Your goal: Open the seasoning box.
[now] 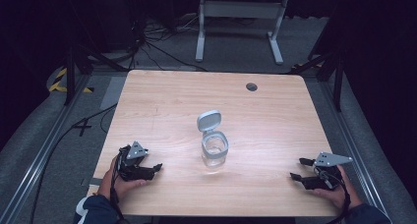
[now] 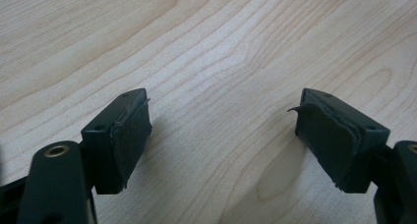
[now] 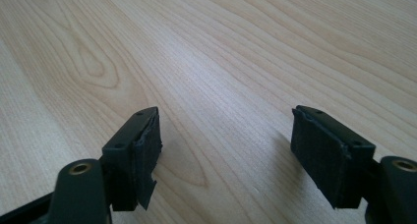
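A light wooden table (image 1: 162,101) is taking up the middle of the high view, standing on a grey floor (image 1: 236,47) where black cables (image 1: 162,52) are trailing and the white legs of another frame (image 1: 201,32) are rising at the far side. A small dark round hole (image 1: 252,87) is sitting in the tabletop near its far right corner. At the centre of the table a clear jar (image 1: 215,151) is standing upright, its grey hinged lid (image 1: 209,120) flipped open and tilting back behind the mouth. The person's left hand (image 1: 117,181) is resting at the near left edge, holding the left gripper (image 1: 156,168), which is lying low on the wood and pointing toward the jar but staying well apart from it. The right hand (image 1: 334,192) is resting at the near right edge with the right gripper (image 1: 301,168) pointing inward, also well apart from the jar. In the left gripper view the left gripper (image 2: 221,128) is showing its jaws spread wide with bare wood grain between them, the pads (image 2: 130,135) looking frayed at the edges. In the right gripper view the right gripper (image 3: 226,145) is likewise showing its jaws released and wide apart over bare table, grasping nothing.
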A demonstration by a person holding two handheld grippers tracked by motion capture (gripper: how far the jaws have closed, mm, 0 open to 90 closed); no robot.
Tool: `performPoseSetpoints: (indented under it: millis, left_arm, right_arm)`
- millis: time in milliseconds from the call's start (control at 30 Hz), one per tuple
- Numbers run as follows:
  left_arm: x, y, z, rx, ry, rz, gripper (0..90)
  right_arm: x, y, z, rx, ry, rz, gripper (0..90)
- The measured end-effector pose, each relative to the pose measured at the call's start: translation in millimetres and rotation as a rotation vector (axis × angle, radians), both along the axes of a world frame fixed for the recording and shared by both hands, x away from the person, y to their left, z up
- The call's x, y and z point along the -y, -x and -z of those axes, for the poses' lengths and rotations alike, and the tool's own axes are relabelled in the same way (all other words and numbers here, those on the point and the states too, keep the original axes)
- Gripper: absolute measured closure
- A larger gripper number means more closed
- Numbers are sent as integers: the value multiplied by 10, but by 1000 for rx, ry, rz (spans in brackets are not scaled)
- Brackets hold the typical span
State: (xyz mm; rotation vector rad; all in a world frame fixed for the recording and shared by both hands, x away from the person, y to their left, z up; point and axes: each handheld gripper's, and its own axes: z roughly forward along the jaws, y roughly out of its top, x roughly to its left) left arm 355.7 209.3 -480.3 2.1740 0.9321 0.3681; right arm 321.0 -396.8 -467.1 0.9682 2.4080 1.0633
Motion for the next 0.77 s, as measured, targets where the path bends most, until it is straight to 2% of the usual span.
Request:
performPoseSetpoints:
  millis: [300,400,567,767]
  left_arm:
    - [-2,-7,-2,-1,-4,5,207]
    - [-4,-23,0,18,-12,4,199]
    - [11,-24,8,-2,-4,-22,161]
    - [11,-27,7,3,-8,-27,149]
  right_arm:
    - [1,-2,0,1,1,-4,270]
    - [2,-4,0,0,0,-5,269]
    - [2,-5,0,-1,0,-5,269]
    - [2,-5,1,0,0,-5,269]
